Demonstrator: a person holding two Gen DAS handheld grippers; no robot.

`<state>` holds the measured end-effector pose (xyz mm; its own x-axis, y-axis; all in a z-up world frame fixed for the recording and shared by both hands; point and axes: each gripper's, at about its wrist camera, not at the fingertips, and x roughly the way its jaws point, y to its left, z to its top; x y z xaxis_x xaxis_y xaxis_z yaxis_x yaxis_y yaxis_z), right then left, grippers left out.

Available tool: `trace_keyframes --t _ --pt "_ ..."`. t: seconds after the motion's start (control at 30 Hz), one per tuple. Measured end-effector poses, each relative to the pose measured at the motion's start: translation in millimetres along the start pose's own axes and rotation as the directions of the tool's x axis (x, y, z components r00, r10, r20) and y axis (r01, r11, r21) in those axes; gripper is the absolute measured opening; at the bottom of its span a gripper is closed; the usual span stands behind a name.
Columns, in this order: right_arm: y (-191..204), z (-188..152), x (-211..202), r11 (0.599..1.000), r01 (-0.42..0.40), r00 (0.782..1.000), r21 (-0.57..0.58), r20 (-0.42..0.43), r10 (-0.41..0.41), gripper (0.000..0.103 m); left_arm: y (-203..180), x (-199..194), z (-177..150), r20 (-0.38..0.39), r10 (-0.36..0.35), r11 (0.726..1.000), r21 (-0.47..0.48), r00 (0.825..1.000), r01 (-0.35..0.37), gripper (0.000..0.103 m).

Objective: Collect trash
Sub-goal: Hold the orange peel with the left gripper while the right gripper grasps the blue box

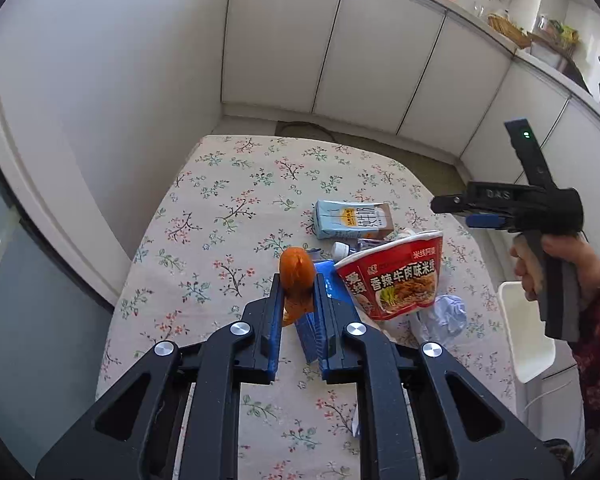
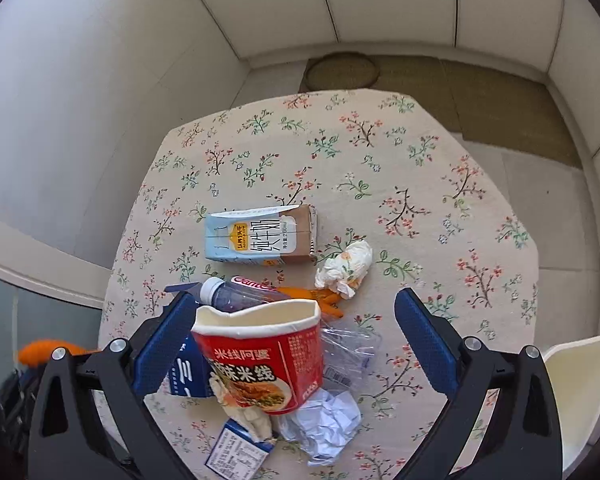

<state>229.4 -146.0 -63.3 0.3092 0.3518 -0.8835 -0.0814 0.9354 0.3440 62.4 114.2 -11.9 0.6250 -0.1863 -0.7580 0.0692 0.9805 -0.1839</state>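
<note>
Above the near half of the floral-cloth table (image 1: 220, 184), the left gripper (image 1: 297, 280) is clamped on a piece of orange peel (image 1: 297, 274), held clear of the cloth. Over the litter pile near the table's middle, the right gripper (image 2: 296, 328) stands with jaws wide apart, nothing pressed between them; a red noodle cup (image 2: 260, 360) lies on its side below, close to the left finger. Toward the far edge lies a milk carton (image 2: 260, 236), with a crumpled tissue (image 2: 346, 266) just beside it. A plastic bottle (image 2: 236, 294) and more orange peel (image 2: 320, 300) lie between carton and cup. Crumpled paper (image 2: 324, 424) lies nearer the front edge, against the cup.
</note>
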Motion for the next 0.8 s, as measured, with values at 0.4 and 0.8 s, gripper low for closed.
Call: trace_keyframes --t 0.4,0.8 --pt "11 -8 20 0.992 -0.079 0.988 0.095 -0.127 0.091 0.092 4 -12 4 0.023 -0.044 0.999 0.011 0.999 0.044 0.014" --pt "15 -86 -16 0.944 -0.278 0.96 0.179 0.029 0.277 0.092 51 108 -21 -0.335 -0.218 0.934 -0.343 0.917 0.097 0.014"
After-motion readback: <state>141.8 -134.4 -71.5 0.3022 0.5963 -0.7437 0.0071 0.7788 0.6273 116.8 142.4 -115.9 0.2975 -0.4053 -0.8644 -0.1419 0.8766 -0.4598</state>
